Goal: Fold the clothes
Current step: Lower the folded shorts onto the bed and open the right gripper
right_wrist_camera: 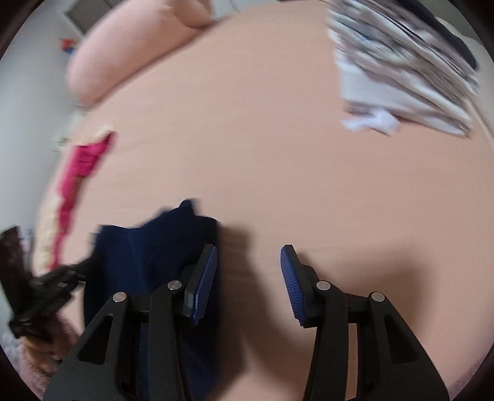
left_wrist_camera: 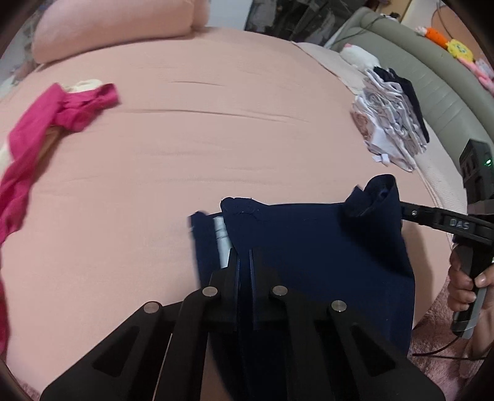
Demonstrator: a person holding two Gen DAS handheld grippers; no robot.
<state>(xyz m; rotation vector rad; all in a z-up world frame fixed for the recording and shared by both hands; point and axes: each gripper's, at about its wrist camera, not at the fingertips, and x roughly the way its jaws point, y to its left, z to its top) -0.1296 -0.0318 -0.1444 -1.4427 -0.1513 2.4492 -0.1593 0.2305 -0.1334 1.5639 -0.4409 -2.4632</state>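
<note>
A navy blue garment [left_wrist_camera: 308,246] hangs over the pink bed [left_wrist_camera: 200,138] near its front edge. My left gripper [left_wrist_camera: 244,268] is shut on the garment's near edge and holds it up. My right gripper [right_wrist_camera: 248,277] is open and empty, with the navy garment [right_wrist_camera: 148,256] just to its left, next to the left finger. In the left wrist view the right gripper [left_wrist_camera: 404,212] reaches in from the right, and its tip is at the garment's raised far corner. A crumpled magenta garment [left_wrist_camera: 40,129] lies at the left of the bed, also in the right wrist view [right_wrist_camera: 83,166].
A stack of folded clothes [left_wrist_camera: 392,120] sits at the right side of the bed, also in the right wrist view [right_wrist_camera: 401,64]. Pink pillows [left_wrist_camera: 108,24] lie at the far end. A grey-green headboard [left_wrist_camera: 432,80] with soft toys runs along the right. A pink rug [left_wrist_camera: 438,333] lies below.
</note>
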